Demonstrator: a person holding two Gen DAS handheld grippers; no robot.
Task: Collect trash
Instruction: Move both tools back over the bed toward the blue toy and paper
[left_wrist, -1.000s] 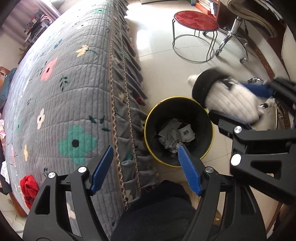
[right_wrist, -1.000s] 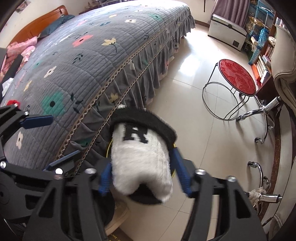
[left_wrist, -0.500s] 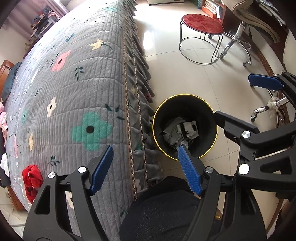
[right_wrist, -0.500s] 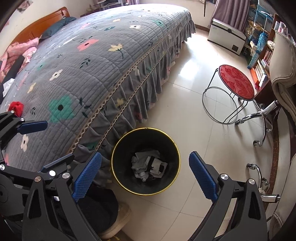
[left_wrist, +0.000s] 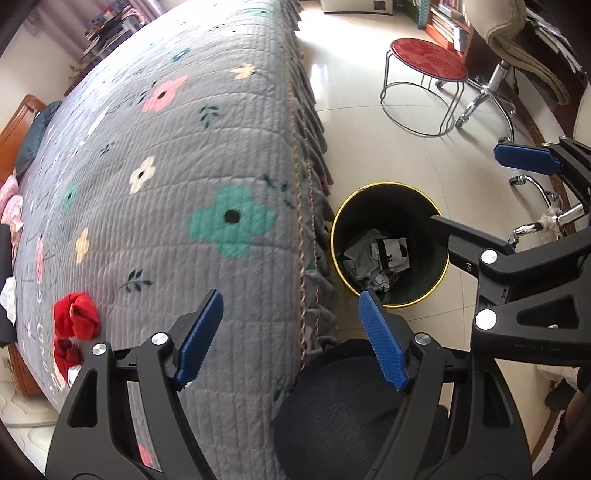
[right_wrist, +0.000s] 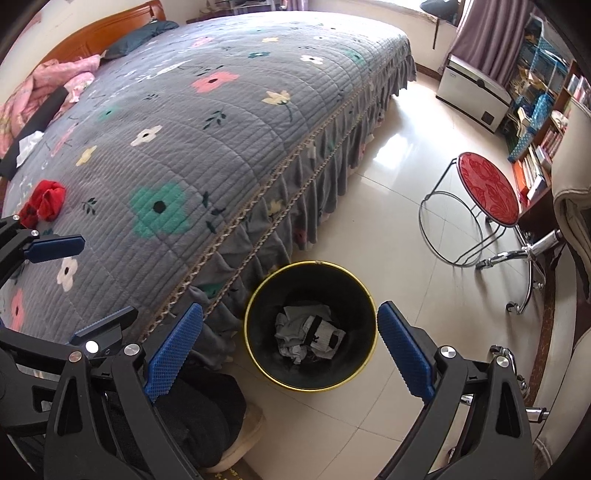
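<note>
Red cloth (left_wrist: 75, 319) on bed (left_wrist: 177, 177) looks next; both my grippers (left_wrist: 290, 339) (right_wrist: 290, 354) wide open, empty, could snag the quilt.

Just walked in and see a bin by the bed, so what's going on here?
A person holding two grippers is collecting trash. Both the left gripper and the right gripper are open and empty, held above the black bin beside the bed. A white fuzzy item lies in the bin on crumpled pieces. A red cloth lies on the bedspread, untouched.
</note>
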